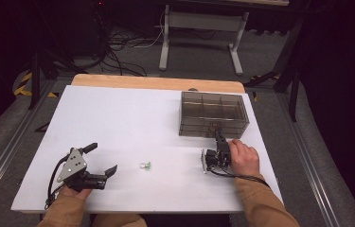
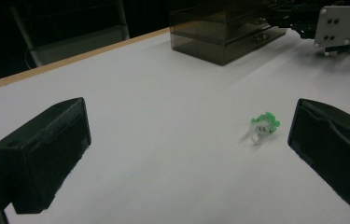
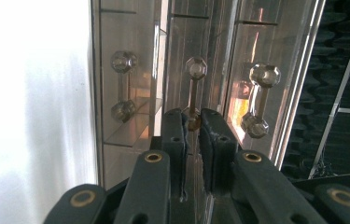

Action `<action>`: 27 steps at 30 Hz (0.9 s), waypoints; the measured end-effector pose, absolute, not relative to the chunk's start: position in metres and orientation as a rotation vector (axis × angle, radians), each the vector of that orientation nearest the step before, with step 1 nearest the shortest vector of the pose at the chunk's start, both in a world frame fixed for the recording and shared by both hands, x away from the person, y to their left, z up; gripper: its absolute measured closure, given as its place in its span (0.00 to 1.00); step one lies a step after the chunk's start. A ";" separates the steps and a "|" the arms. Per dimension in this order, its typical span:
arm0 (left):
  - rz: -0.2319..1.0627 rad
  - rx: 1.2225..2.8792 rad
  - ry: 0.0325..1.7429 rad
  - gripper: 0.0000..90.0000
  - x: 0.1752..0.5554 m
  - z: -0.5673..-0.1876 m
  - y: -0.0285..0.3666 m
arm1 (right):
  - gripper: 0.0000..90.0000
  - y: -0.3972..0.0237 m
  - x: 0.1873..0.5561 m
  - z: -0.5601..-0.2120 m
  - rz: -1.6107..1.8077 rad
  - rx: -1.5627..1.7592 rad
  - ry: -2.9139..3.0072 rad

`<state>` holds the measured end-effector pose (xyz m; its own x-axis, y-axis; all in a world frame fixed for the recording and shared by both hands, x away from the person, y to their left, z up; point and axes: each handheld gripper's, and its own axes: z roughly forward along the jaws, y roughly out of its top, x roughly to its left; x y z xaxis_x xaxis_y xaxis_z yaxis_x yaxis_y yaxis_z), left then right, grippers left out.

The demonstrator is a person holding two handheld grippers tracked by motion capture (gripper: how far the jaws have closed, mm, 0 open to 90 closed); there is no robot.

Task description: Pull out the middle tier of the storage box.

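A smoky clear drawer box (image 1: pixel 214 113) stands at the back right of the white table (image 1: pixel 132 123). My right gripper (image 1: pixel 219 138) reaches to its front, turned on its side. In the right gripper view the jaws (image 3: pixel 192 122) are shut on the near end of the middle drawer's crystal bar handle (image 3: pixel 195 70). Two more handles (image 3: pixel 123 86) (image 3: pixel 259 100) flank it. A small green and clear object (image 1: pixel 145 165) (image 2: pixel 263 126) lies on the table's middle front. My left gripper (image 1: pixel 101 158) (image 2: pixel 189 126) rests to its left, open and holding nothing, with the object just inside its right jaw.
The drawer box (image 2: pixel 228 32) sits far ahead of the left gripper. A wooden table edge (image 1: pixel 156 82) runs along the back. Beyond it are a white desk frame (image 1: pixel 199 33) and cables on the floor (image 1: pixel 118 52).
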<state>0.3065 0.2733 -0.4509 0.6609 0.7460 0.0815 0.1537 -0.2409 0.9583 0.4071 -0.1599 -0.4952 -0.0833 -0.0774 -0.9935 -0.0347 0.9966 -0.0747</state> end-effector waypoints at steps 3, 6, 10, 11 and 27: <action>0.658 1.757 0.726 0.00 0.307 -0.451 0.273 | 0.91 -0.160 0.405 -0.494 -0.032 -0.081 1.659; 0.658 1.756 0.725 0.00 0.306 -0.451 0.273 | 0.91 -0.161 0.400 -0.492 -0.026 -0.080 1.666; 0.657 1.755 0.725 0.00 0.306 -0.451 0.273 | 0.91 -0.161 0.396 -0.491 -0.020 -0.081 1.669; 0.657 1.755 0.725 0.00 0.306 -0.451 0.273 | 0.91 -0.162 0.395 -0.490 -0.019 -0.097 1.664; 0.658 1.755 0.725 0.00 0.306 -0.451 0.273 | 0.91 -0.166 0.379 -0.488 0.022 -0.076 1.684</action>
<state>0.3063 0.2733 -0.4510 0.6619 0.7452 0.0805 0.1526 -0.2392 0.9589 0.3790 -0.1663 -0.4885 -0.1129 -0.0376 -0.9929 -0.0634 0.9975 -0.0306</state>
